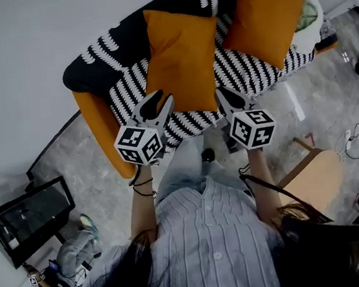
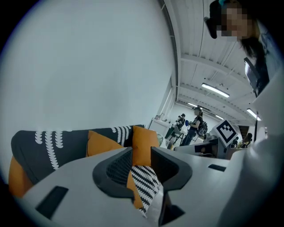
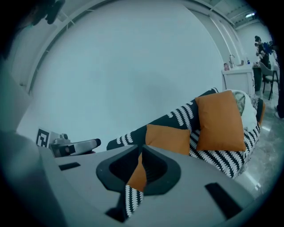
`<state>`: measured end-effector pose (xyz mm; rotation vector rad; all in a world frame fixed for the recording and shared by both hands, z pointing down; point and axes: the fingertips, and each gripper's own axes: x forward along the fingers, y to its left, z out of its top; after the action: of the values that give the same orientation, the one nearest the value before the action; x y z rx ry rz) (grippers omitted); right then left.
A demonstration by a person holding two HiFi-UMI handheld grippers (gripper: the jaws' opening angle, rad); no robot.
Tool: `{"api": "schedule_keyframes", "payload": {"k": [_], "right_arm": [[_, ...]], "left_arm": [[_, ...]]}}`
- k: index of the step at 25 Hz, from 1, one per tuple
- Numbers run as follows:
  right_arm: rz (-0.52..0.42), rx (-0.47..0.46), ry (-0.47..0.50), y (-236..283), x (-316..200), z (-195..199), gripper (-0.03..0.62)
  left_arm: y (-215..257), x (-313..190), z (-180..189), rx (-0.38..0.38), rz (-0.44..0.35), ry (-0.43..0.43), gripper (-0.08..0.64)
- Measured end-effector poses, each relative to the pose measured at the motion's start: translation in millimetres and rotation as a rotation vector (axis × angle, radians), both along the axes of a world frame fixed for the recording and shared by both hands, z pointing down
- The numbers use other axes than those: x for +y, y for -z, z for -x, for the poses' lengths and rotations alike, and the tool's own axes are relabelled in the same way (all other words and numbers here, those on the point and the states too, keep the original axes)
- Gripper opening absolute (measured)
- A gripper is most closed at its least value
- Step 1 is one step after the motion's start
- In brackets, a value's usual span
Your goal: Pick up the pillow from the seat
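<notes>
Left gripper [image 1: 159,103] has its jaws apart with nothing between them, and right gripper [image 1: 231,98] has its jaws closed on nothing. Both hang over the front of the striped seat [image 1: 127,91]. The nearer orange pillow [image 1: 182,58] stands just ahead of them, leaning on the backrest [image 1: 100,52], with one lower corner in front of each gripper. Whether either tip already touches the fabric I cannot tell.

The step in hand looks like the reach, so the task is barely begun. To do it well, the right jaws need to open before they meet the pillow. Each gripper should then push well onto its corner rather than nip the seam, since a soft pillow is likely to sag and slip from a shallow bite. Closing both together would keep it level.

A second orange pillow [image 1: 264,15] leans just beyond the right gripper, close beside the first, so a sideways swing that way could drag it. The backrest and the wall [image 1: 17,36] block the way ahead. Open room lies upward and back toward the person, over the seat's front edge.
</notes>
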<state>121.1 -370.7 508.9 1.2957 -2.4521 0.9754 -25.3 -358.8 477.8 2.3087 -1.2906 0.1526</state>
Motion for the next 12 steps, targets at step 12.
{"api": "schedule_keyframes", "payload": {"k": [12], "right_arm": [[0.171, -0.023, -0.039, -90.1, -72.3, -11.8, 0.037]], "left_arm": [[-102.3, -91.0, 42.3, -0.089, 0.163, -0.063, 0.163]]}}
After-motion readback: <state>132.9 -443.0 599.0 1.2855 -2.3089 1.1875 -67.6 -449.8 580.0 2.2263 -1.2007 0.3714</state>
